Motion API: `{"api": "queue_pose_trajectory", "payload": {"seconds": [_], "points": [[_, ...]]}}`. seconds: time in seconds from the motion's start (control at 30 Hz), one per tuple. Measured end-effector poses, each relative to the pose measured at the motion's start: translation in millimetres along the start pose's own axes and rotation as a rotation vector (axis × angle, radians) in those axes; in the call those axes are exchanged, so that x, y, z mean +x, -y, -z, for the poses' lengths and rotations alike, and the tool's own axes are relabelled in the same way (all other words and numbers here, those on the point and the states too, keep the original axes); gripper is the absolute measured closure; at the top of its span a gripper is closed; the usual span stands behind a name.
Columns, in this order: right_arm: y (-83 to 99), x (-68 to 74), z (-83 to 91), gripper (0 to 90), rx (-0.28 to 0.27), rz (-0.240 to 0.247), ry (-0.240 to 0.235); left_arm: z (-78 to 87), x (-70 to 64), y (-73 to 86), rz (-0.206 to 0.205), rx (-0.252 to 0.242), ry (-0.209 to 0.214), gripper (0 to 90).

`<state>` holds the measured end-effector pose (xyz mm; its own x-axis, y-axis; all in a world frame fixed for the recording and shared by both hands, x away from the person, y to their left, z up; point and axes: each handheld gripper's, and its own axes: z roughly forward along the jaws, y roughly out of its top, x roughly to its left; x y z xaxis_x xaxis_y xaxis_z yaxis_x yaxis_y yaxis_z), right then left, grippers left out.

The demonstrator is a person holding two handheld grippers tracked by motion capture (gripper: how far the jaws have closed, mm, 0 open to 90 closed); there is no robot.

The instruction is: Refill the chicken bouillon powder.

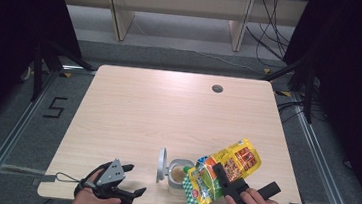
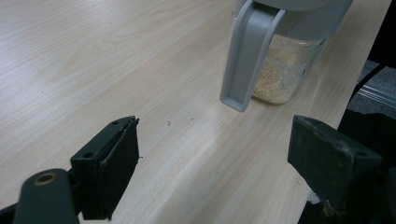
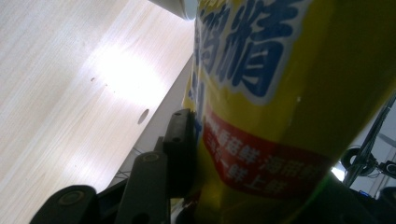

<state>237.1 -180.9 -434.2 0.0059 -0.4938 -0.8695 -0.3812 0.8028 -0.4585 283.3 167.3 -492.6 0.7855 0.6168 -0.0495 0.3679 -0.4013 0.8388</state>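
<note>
A clear jar (image 1: 178, 174) holding pale granules stands near the table's front edge, its grey lid (image 1: 162, 165) flipped open to the left. My right gripper (image 1: 220, 174) is shut on a yellow snack bag (image 1: 228, 162) with red and green print, held tilted with its lower end over the jar's mouth. In the right gripper view the bag (image 3: 280, 84) is pressed against the left jaw of that gripper (image 3: 198, 135). My left gripper (image 1: 135, 179) is open and holds nothing, left of the jar. The left gripper view has the jar (image 2: 280, 74) and hanging lid (image 2: 247, 51) beyond the spread jaws of that gripper (image 2: 217, 158).
The wooden table (image 1: 168, 111) has a round cable hole (image 1: 217, 89) at its far right. A shelf unit (image 1: 177, 11) stands behind the table, with cables (image 1: 270, 40) on the floor to its right. The jar stands close to the front edge.
</note>
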Motion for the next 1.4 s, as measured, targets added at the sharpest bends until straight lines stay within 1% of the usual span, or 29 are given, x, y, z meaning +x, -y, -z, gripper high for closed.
{"api": "queue_pose_trajectory", "payload": {"seconds": [0.07,0.1,0.13,0.2,0.23,0.27,0.33,0.37,0.4,0.43,0.53,0.57,0.6,0.8,0.87,0.93,1.4], "points": [[-0.5,1.1,0.2,64.6,0.003,0.006,0.002,-0.1,0.2,-0.2,0.000,0.000,0.004,16.0],[-0.8,0.9,-0.7,64.7,0.002,0.016,0.000,0.0,0.3,-0.2,0.001,0.001,0.004,16.0],[-0.9,1.7,-1.3,64.7,0.000,0.008,-0.007,0.0,0.3,-0.1,0.001,0.001,0.004,16.0],[-1.2,2.6,-1.6,64.7,-0.004,0.010,-0.005,0.0,0.2,0.0,0.001,0.000,0.004,16.0],[-1.2,1.9,-2.0,64.7,-0.003,0.010,-0.034,0.0,0.4,-0.2,0.000,0.001,0.004,16.0],[-1.2,2.6,-1.9,64.7,-0.004,0.011,-0.005,-0.3,0.3,-0.1,0.000,0.001,0.002,16.0],[-1.4,2.3,-1.7,64.7,-0.002,0.013,-0.006,-0.2,0.7,-0.2,-0.008,0.002,0.006,16.0],[-1.5,1.4,-2.2,64.7,-0.004,0.014,-0.031,-0.3,0.4,-0.1,-0.005,0.000,0.003,16.0],[-1.5,1.7,-2.4,64.7,-0.005,0.015,-0.033,-0.2,0.3,-0.1,-0.001,0.002,0.002,15.9],[-1.7,3.0,-2.2,64.7,-0.003,0.012,-0.008,-0.3,0.4,-0.1,0.000,0.001,0.003,16.0],[-1.7,3.0,-2.1,64.9,-0.004,0.013,-0.009,0.0,0.4,-0.2,0.000,0.001,0.004,16.0],[-1.5,1.7,-2.6,64.9,-0.007,0.015,-0.037,0.0,0.4,-0.2,0.001,0.002,0.004,16.0],[-1.3,2.4,-1.8,64.9,-0.002,0.013,-0.007,-0.1,0.3,-0.1,0.002,0.001,0.004,16.0],[-0.5,1.1,-0.9,65.0,0.003,0.017,-0.013,0.1,0.4,-0.1,0.000,0.002,0.003,16.0],[-0.3,1.8,-1.0,65.0,0.001,0.010,-0.009,-0.1,0.3,-0.1,0.000,0.001,0.004,16.0],[-0.6,1.3,-0.7,65.0,0.001,0.022,-0.010,-0.1,0.3,-0.1,0.000,0.000,0.004,16.0],[-0.8,1.2,-0.9,65.0,-0.005,0.018,-0.011,0.4,0.4,-0.1,-0.001,0.002,0.003,16.0]]}}
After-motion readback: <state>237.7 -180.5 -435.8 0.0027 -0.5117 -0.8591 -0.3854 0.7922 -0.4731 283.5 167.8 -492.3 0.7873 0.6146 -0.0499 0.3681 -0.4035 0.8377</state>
